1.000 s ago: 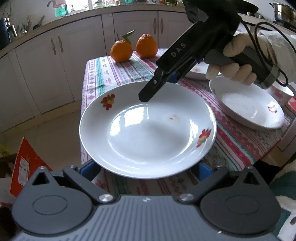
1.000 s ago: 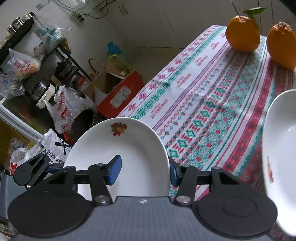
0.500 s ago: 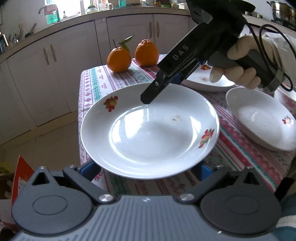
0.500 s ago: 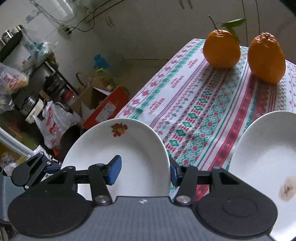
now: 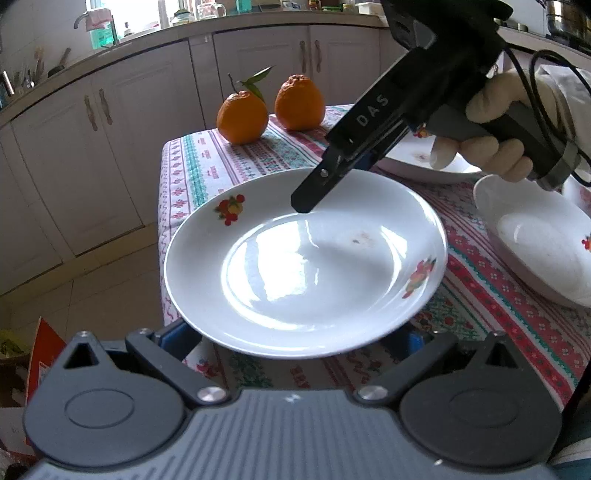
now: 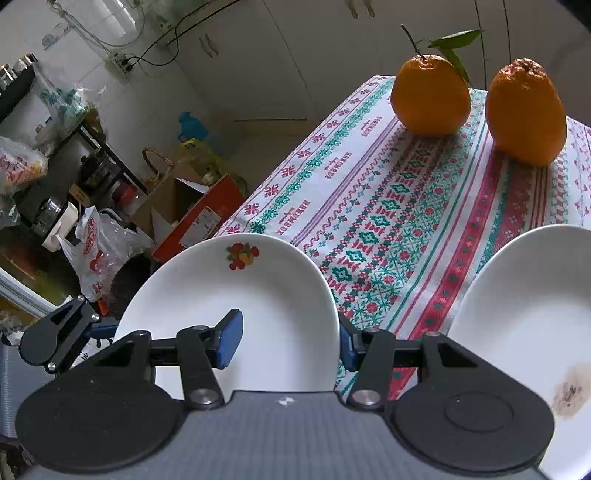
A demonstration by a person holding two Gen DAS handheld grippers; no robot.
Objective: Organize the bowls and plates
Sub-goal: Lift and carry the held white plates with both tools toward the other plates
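Tablecloth [image 5: 491,295], woven with red and green bands, lies under the glossy round white plate [image 5: 303,266] raised over its near-left corner. Right gripper [image 6: 286,338] pinches the plate's far rim between blue pads; left gripper [image 5: 295,338] clamps the near rim. Two dimpled oranges [image 5: 271,109] sit far behind.

Daylight floods in from a window [image 5: 122,14] above the counter, blown out to white in the left wrist view. It throws broad glare patches across the white plate [image 5: 303,266], where a soft shadow falls under the right gripper [image 5: 303,203]. Both views are sharp, with strong fisheye bending of the cabinets [image 5: 110,140] and dark vignetted corners in the right wrist view.
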